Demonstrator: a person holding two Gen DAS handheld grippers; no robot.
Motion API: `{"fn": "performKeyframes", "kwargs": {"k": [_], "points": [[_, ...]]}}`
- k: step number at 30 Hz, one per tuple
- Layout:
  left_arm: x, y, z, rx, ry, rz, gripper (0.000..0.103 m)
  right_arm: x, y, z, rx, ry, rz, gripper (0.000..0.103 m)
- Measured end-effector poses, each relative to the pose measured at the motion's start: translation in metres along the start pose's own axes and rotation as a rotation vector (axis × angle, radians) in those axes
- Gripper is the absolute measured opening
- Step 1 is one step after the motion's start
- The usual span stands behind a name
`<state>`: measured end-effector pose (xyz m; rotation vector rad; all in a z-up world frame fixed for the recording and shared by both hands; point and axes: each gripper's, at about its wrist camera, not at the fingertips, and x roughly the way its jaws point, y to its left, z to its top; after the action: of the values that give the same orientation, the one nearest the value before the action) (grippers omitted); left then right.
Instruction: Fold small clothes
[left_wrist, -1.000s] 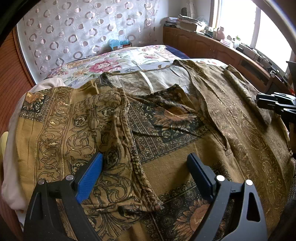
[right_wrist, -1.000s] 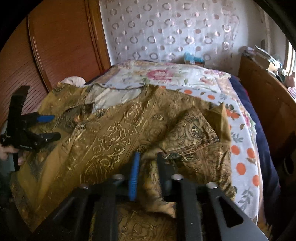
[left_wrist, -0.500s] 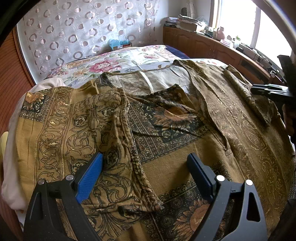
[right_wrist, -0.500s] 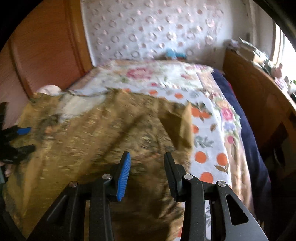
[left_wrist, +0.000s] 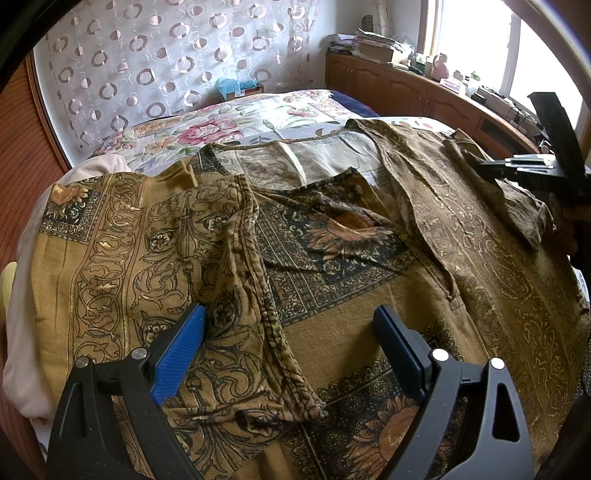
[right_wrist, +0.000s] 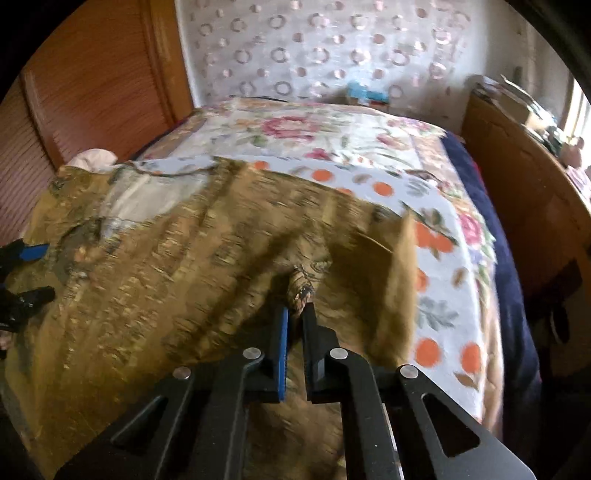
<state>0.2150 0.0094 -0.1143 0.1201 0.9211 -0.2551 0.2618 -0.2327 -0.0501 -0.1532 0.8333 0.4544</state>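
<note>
A mustard-brown printed garment (left_wrist: 480, 229) lies spread across the bed, with one side folded over its middle. My left gripper (left_wrist: 288, 314) hovers open above the near edge of that folded part, nothing between its fingers. In the right wrist view the garment (right_wrist: 166, 277) is blurred, and my right gripper (right_wrist: 295, 314) is shut on a small raised fold of it near its right edge. That same right gripper (left_wrist: 517, 170) shows at the far right of the left wrist view, over a sleeve. The left gripper (right_wrist: 26, 273) sits at the left edge of the right wrist view.
A floral sheet (left_wrist: 221, 125) covers the bed beyond the garment. A wooden cabinet (left_wrist: 406, 85) with clutter runs under the window on the right. A blue box (left_wrist: 236, 86) stands at the bed's head. A pale cloth (left_wrist: 22, 295) hangs at the left edge.
My right gripper let go of one fold, moved right across the garment with its jaws apart, then shut on a small fold near the right edge. The left gripper stayed still.
</note>
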Motion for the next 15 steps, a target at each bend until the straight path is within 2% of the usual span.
{"fn": "performKeyframes", "kwargs": {"k": [4, 5, 8, 9, 15], "points": [[-0.001, 0.003, 0.0, -0.01, -0.002, 0.011, 0.091, -0.004, 0.022, 0.015, -0.05, -0.057, 0.068, 0.007], [-0.002, 0.005, 0.0, -0.02, -0.006, 0.012, 0.091, -0.005, 0.023, 0.018, -0.045, -0.069, 0.084, 0.01], [-0.01, 0.013, 0.001, -0.065, -0.032, 0.005, 0.091, -0.008, 0.019, 0.024, -0.035, -0.102, 0.078, 0.043], [-0.014, 0.016, 0.002, -0.075, -0.045, 0.003, 0.091, -0.008, 0.016, 0.024, -0.035, -0.113, 0.06, 0.047], [-0.048, 0.035, 0.014, -0.099, -0.147, 0.055, 0.091, 0.01, -0.013, 0.018, 0.013, -0.085, -0.056, 0.047]]}}
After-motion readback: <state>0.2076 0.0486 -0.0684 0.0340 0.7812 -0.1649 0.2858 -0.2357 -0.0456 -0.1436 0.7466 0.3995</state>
